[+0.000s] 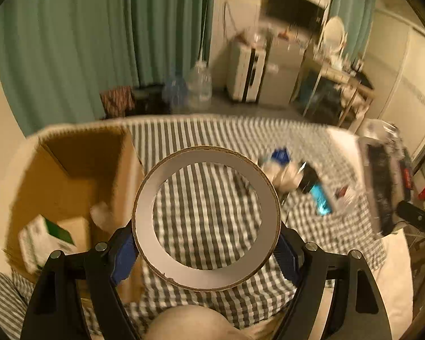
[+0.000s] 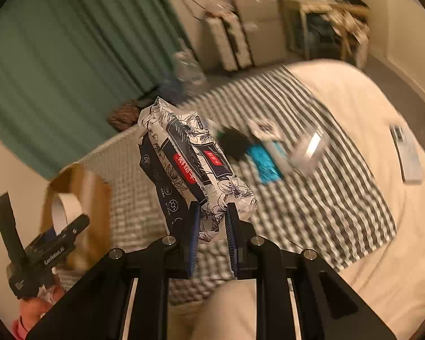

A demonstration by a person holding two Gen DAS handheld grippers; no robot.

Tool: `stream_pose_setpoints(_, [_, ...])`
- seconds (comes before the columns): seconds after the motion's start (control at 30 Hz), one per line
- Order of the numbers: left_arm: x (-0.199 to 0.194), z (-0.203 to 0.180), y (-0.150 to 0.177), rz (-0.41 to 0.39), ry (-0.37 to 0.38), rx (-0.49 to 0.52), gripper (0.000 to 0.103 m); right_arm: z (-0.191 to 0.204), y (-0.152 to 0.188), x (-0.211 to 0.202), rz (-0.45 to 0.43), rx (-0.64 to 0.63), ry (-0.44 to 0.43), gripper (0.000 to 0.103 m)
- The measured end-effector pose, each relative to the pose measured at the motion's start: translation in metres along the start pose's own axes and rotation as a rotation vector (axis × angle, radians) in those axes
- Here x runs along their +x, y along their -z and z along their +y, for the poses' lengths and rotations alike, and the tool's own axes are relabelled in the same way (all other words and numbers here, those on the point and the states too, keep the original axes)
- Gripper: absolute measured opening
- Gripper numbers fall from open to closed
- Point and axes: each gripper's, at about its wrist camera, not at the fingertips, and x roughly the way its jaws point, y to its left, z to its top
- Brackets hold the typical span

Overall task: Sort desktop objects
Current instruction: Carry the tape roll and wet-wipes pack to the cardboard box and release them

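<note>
While the left gripper (image 1: 206,250) pinches the tape roll (image 1: 206,218) by its rim, right of the cardboard box (image 1: 79,175), we judge it could pivot out; right gripper (image 2: 211,226) clamps only the wipes pack (image 2: 194,164) corner, which may slip.

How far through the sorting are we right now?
Partly done. The cardboard box already holds a green-and-white carton and a few other small items. In hand: the left claw grips a tape roll, and the right claw holds a floral wipes pack lifted off the checked cloth. Left: a blue packet, a black item and other blurred bits on the cloth.
</note>
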Motion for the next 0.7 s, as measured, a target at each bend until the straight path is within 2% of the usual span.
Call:
stream_pose_setpoints(0.1, [-0.030,0.018,-0.011,-0.080,-0.005,-0.040,0.083,0.040,-0.005,-0.017,-0.024,-0.055,-0.066,0.018])
stream_pose_setpoints(0.2, [-0.047,0.045,-0.021,-0.096,0.000,-0.068,0.083,0.103,-0.007,-0.024,-0.046,-0.158,-0.092,0.019])
stream_pose_setpoints(0.33, [-0.058,0.095,-0.027,-0.114,-0.063,-0.101,0.083,0.177,-0.004,-0.007,-0.033,-0.266,-0.156,0.019])
stream_pose_setpoints(0.47, [-0.037,0.148,-0.022,-0.066,-0.130,-0.143,0.083,0.240,0.006,0.035,0.035,-0.340,-0.218,0.019])
stream_pose_setpoints(0.53, [-0.022,0.171,-0.012,-0.031,-0.140,-0.157,0.083,0.263,0.013,0.058,0.076,-0.372,-0.230,0.019])
stream_pose_setpoints(0.7, [0.021,0.209,0.005,0.067,-0.153,-0.192,0.083,0.296,0.030,0.118,0.176,-0.416,-0.235,0.019])
